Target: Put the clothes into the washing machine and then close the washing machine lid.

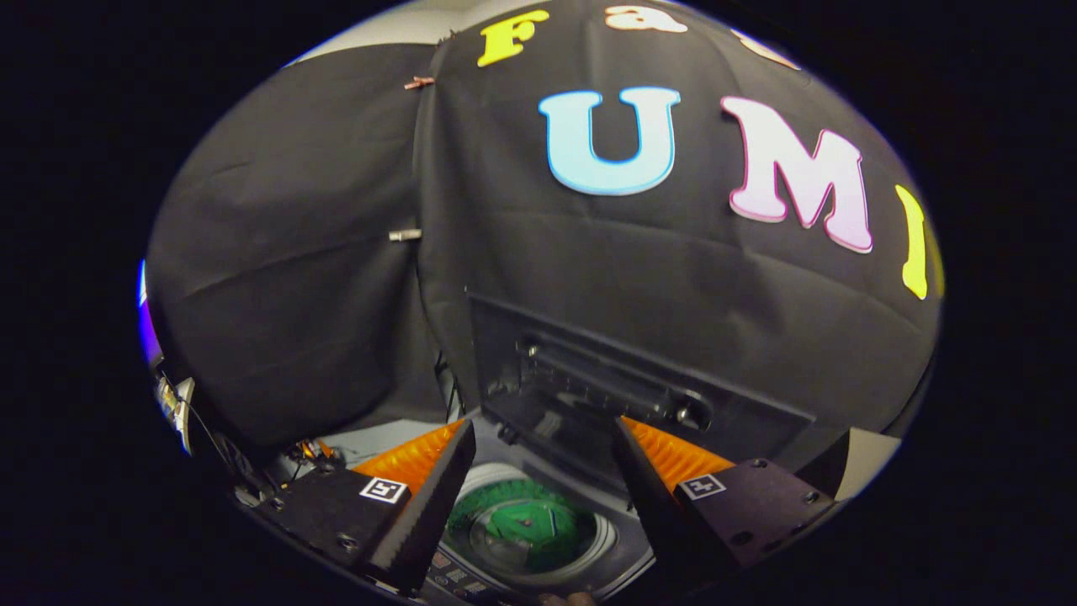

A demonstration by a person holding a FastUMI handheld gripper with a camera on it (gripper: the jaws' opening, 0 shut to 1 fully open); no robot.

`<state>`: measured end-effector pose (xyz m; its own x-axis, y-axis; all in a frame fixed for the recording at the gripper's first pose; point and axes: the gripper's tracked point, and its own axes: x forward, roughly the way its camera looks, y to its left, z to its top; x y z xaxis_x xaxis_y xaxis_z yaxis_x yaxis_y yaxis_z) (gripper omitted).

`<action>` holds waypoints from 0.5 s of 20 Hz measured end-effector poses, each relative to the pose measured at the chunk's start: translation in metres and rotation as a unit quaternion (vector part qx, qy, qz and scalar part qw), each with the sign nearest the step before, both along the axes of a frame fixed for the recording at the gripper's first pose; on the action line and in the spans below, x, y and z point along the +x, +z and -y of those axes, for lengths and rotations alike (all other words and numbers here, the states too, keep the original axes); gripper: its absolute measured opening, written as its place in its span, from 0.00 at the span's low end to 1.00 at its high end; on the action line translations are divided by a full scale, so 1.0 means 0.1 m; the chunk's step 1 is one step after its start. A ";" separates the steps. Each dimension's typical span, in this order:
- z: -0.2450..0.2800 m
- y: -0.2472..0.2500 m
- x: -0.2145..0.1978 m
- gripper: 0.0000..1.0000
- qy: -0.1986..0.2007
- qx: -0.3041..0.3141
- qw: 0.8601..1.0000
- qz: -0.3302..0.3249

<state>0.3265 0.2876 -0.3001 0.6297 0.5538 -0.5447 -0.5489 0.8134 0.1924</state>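
One washer sits below the gripper, its round drum open to view between the two fingers, with a green cloth lying inside at the bottom of the tub. One lid stands raised and upright at the back of the machine, just beyond the fingertips, its dark underside facing the camera and a single long bar-shaped handle running across it. The gripper's two fingers are spread wide apart and hold nothing; they hang above the drum opening, one to each side of it, with open air between them. Each finger's base carries one small square marker, two in all. A strip of the washer's control panel shows at the near edge of the tub, under the left finger. Behind the machine hangs the booth's black cloth wall, in two draped panels that meet at a seam, with two small clips fixed along that seam, one high and one lower.
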 end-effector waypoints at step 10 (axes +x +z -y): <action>0.40 0.45 0.57 1.00 -0.136 0.033 0.983 0.122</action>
<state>0.3830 0.2472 -0.2553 0.8664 0.3761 -0.3285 -0.3497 0.9266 0.1387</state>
